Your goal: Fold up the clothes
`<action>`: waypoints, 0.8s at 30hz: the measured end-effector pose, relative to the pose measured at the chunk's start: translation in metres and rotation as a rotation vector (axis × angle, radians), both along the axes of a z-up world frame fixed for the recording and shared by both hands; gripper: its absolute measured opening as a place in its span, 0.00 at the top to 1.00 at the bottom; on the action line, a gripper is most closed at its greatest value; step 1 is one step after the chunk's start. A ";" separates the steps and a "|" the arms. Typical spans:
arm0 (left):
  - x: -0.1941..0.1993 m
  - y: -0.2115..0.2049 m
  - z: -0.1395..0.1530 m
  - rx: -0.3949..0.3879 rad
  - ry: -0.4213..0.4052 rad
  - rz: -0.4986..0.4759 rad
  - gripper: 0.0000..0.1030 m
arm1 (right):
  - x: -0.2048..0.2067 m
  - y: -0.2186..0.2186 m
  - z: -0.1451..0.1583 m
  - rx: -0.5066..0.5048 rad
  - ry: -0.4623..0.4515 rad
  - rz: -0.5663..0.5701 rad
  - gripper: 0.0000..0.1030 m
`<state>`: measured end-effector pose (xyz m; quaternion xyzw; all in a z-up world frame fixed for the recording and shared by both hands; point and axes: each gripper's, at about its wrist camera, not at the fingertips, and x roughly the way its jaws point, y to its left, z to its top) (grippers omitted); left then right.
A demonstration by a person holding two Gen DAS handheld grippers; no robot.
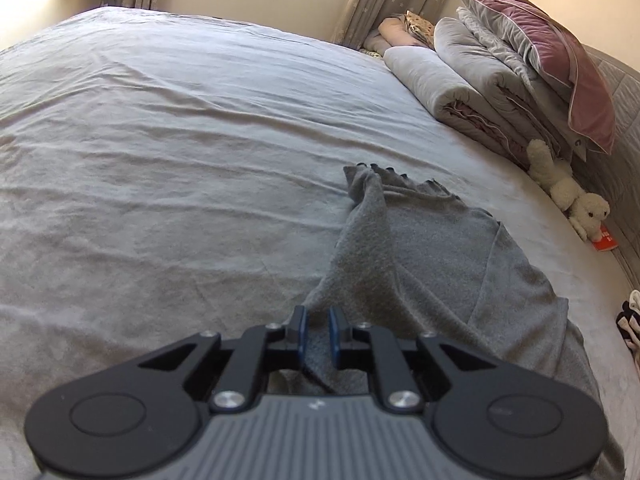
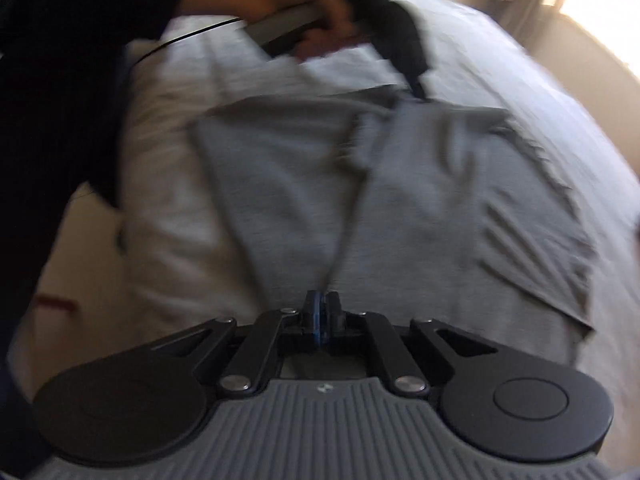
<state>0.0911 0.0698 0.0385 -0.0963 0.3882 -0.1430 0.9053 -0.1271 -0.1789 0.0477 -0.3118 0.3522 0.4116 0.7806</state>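
A: Where's the garment now?

B: On the bed, near edge, toward the right side. A grey knit piece with a scalloped hem. One part lies flat on the sheet; another part is drawn up into a ridge running toward each tool.

A: And the tongs?

B: Both have cloth in them. The left gripper has its blue pads nearly together with a fold of grey fabric bunched between them. The right gripper is pinched almost fully closed on a thin edge of the same garment, which stretches taut away from it. From the right side you can also see a hand holding the left tool at the far end of the cloth, though that view is blurred.

A: So which step is this?

B: I'd say the first fold is under way: two points are gripped and the cloth between them is lifted, ready to be carried over the flat part.

A: What does the next move need?

B: Both tools travelling together so the raised edge stays straight, then laying it down square on the flat half before letting go. If one side leads, I'd expect the fold to land skewed. The pillows and toy at the far right are well clear.
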 end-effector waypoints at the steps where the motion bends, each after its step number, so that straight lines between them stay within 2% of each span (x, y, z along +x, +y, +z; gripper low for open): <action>1: -0.001 -0.002 0.001 0.014 -0.009 -0.002 0.88 | 0.001 -0.002 0.005 0.038 0.000 -0.002 0.87; 3: -0.002 -0.005 0.001 0.033 -0.018 -0.013 0.88 | 0.016 -0.020 0.026 0.204 -0.007 -0.095 0.63; 4: -0.002 -0.006 0.000 0.046 -0.024 -0.019 0.88 | 0.026 -0.031 0.035 0.285 -0.008 -0.168 0.43; 5: -0.002 -0.008 0.000 0.064 -0.034 -0.026 0.88 | 0.039 -0.043 0.039 0.348 -0.001 -0.259 0.39; 7: -0.002 -0.010 -0.001 0.097 -0.053 -0.037 0.88 | 0.064 -0.061 0.036 0.391 0.037 -0.429 0.39; 9: 0.000 -0.011 -0.002 0.107 -0.063 -0.028 0.88 | 0.082 -0.061 0.023 0.316 0.049 -0.533 0.39; 10: 0.002 -0.011 -0.003 0.114 -0.064 -0.021 0.88 | 0.089 -0.056 0.015 0.279 0.062 -0.548 0.40; 12: 0.005 -0.013 -0.008 0.128 -0.055 -0.019 0.87 | 0.105 -0.048 0.003 0.251 0.120 -0.549 0.56; 13: 0.005 -0.014 -0.010 0.138 -0.056 -0.014 0.88 | 0.111 -0.046 -0.002 0.241 0.144 -0.551 0.70; 14: 0.006 -0.015 -0.011 0.145 -0.057 -0.009 0.88 | 0.115 -0.043 -0.006 0.226 0.152 -0.556 0.77; 15: 0.006 -0.015 -0.011 0.146 -0.056 -0.006 0.88 | 0.115 -0.040 -0.008 0.214 0.148 -0.559 0.78; 16: 0.006 -0.015 -0.010 0.147 -0.055 -0.002 0.89 | 0.115 -0.036 -0.010 0.201 0.144 -0.562 0.83; 17: 0.005 -0.015 -0.010 0.148 -0.054 0.000 0.89 | 0.113 -0.035 -0.009 0.198 0.132 -0.565 0.96; 22: 0.004 -0.011 -0.007 0.136 -0.055 0.026 0.95 | 0.094 -0.041 0.017 0.257 0.015 -0.593 0.97; 24: 0.002 -0.014 -0.006 0.170 -0.066 0.032 0.97 | 0.095 -0.049 0.020 0.254 -0.018 -0.637 0.97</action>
